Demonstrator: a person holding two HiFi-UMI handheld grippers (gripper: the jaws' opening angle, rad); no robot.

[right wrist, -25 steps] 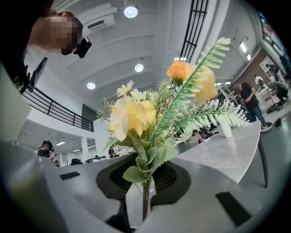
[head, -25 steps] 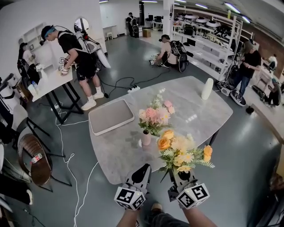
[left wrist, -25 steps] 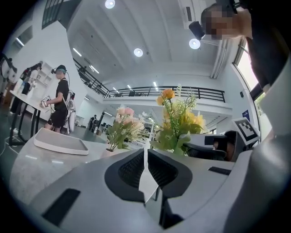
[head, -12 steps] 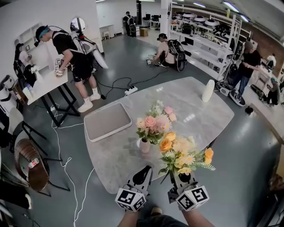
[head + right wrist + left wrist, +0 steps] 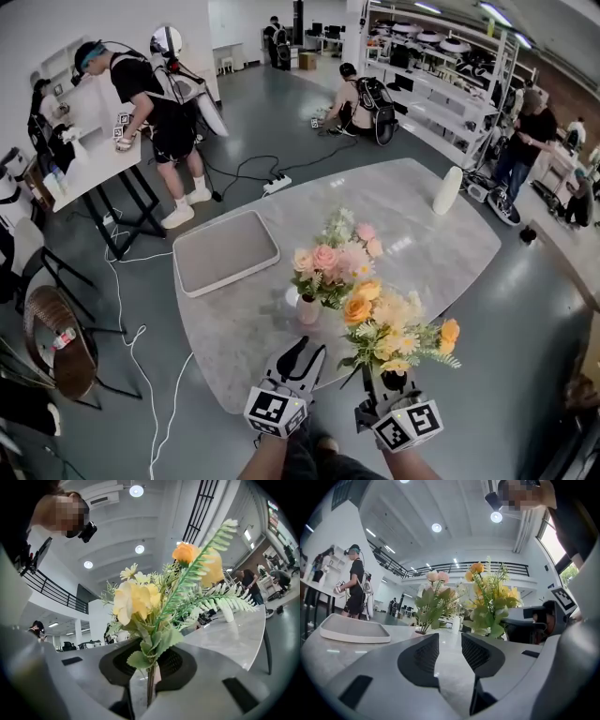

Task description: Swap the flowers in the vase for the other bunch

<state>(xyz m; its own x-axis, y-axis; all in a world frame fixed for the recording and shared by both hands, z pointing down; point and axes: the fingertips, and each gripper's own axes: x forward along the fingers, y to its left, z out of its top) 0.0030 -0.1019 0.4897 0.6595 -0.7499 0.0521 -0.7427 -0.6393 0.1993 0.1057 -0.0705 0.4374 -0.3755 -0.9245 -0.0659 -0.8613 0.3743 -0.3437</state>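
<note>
Glossy marbled table [image 5: 427, 253], matt grey tray [image 5: 225, 251]

One pink bunch [image 5: 333, 262], one yellow bunch [image 5: 394, 323], one vase [image 5: 308, 310], one tray [image 5: 225, 251]

Left claw [image 5: 307, 349] shut 1 s ago, now opening, nothing between jaws; brought nearer to vase [image 5: 308, 310].

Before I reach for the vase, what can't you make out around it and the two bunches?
- Vase mouth: head view, covered by leaves of the pink bunch.
- Pink stems inside the vase: hidden by its wall in all views.
- Yellow bunch stem ends: head view, behind the right tool; right gripper view, they drop out of sight below its jaws.
</note>
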